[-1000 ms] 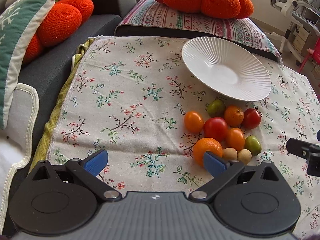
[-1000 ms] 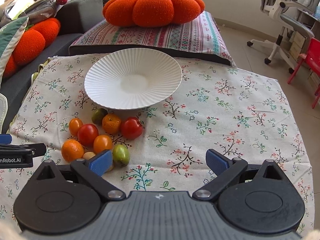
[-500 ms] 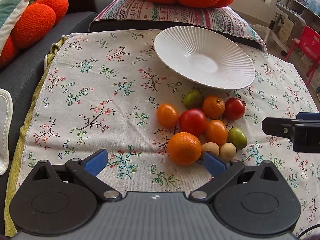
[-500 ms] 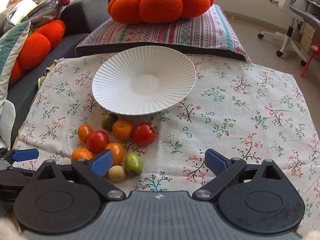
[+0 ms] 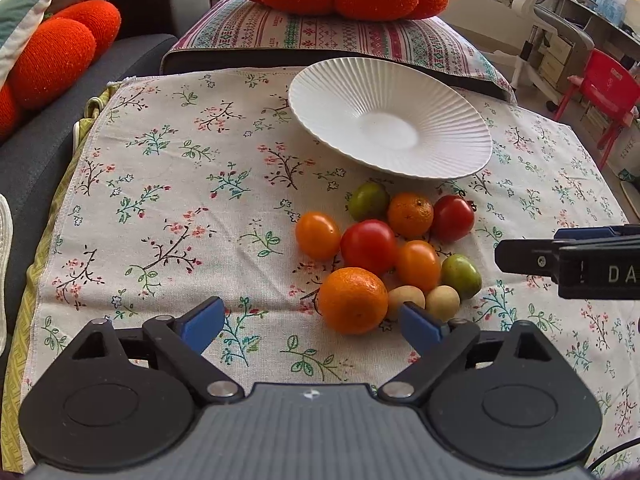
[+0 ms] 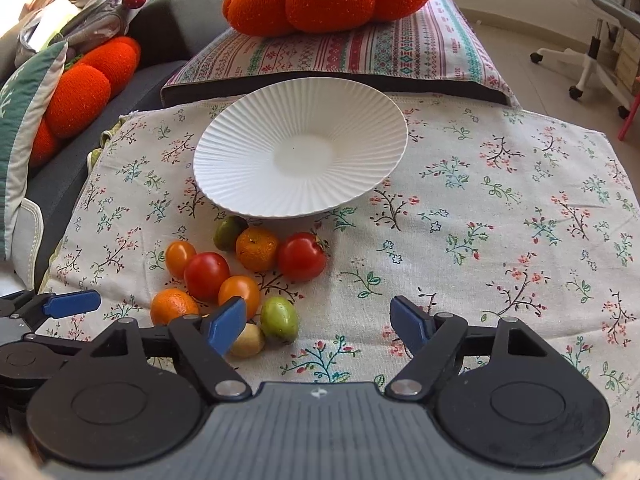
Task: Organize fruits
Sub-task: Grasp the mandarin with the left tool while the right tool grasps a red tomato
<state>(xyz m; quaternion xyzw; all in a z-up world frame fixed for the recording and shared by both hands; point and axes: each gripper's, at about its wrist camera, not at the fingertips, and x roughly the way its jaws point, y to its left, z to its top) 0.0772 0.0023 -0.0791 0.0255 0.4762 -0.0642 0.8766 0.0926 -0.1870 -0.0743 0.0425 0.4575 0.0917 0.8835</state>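
On the floral cloth (image 5: 168,184), our left view shows the fruits (image 5: 384,256) clustered at the white plate's (image 5: 320,120) six o'clock, our left gripper (image 5: 312,320) apart though closing, empty; our right view shows the right gripper (image 6: 318,324) likewise apart, closing, empty.

Bright, even daylight is seen; soft shadows fall under the plate (image 5: 390,128); straight edges are bent around it.

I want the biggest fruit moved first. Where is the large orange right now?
In the left wrist view the large orange lies on the floral cloth at the near edge of the fruit cluster, touching the red tomato behind it.
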